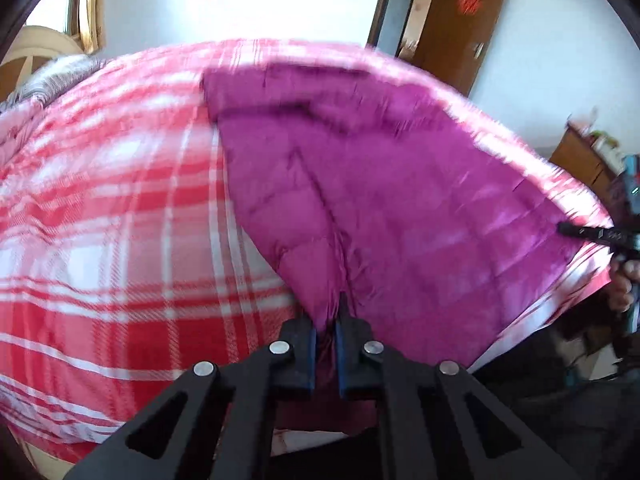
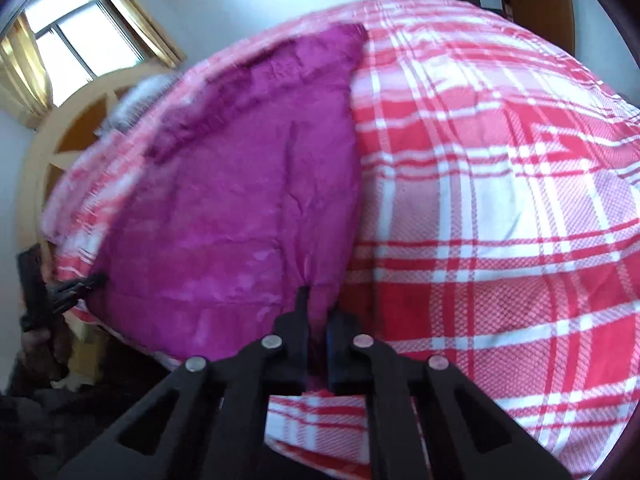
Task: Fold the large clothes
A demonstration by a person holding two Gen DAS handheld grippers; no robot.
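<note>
A magenta quilted jacket [image 1: 400,200] lies spread flat on a bed, its far end blurred. In the left wrist view my left gripper [image 1: 326,332] is shut on the jacket's near hem, with bunched fabric pinched between the blue pads. My right gripper [image 1: 588,234] shows at the right edge of that view, on the hem's other corner, with a hand behind it. In the right wrist view the jacket [image 2: 240,200] fills the left half. There my right gripper [image 2: 318,314] is shut on its near corner, and my left gripper [image 2: 80,284] shows at the far left on the hem.
A red and white plaid cover [image 1: 120,220] [image 2: 500,200] drapes the bed, whose near edge drops just below the grippers. A grey striped cloth [image 1: 52,76] lies by the wooden headboard [image 2: 48,152]. Beyond are a window [image 2: 80,40], a brown door [image 1: 460,20] and a wooden cabinet [image 1: 580,160].
</note>
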